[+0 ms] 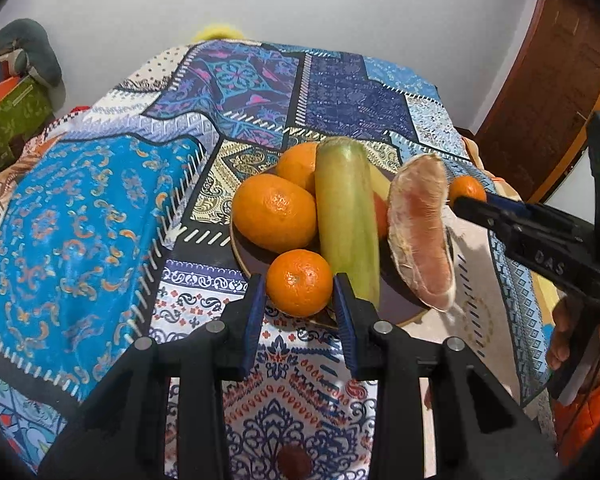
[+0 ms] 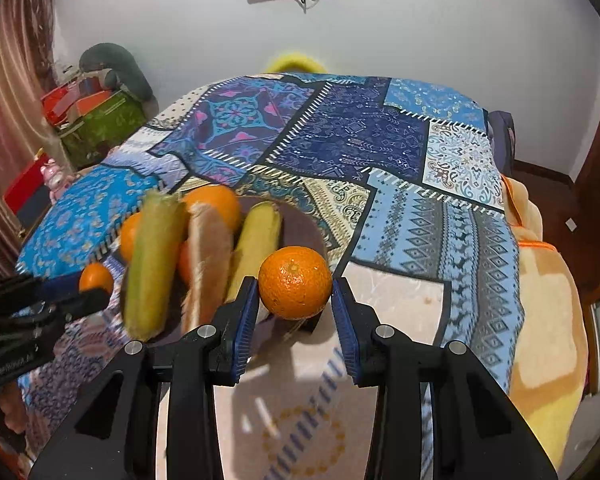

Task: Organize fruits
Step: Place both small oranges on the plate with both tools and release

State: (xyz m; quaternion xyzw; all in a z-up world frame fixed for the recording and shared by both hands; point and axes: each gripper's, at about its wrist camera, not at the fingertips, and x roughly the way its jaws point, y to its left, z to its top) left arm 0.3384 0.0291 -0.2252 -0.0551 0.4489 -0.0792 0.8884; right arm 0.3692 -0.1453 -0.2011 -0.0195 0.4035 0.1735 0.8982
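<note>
Shown for you to count:
- five round orange mandarins point(image 1: 274, 212), one mostly hidden
- two long green-yellow bananas point(image 1: 346, 220)
- one peeled pink pomelo segment point(image 1: 422, 232)
- one round brown plate point(image 1: 260, 258)
- one patchwork-patterned cloth point(image 1: 80, 220)
- two black grippers: the left gripper point(image 1: 299, 280) and the right gripper point(image 2: 295, 284)

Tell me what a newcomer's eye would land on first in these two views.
First, the plate piled with fruit on the patchwork tablecloth: tangerines, green bananas and a peeled pomelo segment. Next, each gripper frames a tangerine between its fingers: left gripper, right gripper.
</note>
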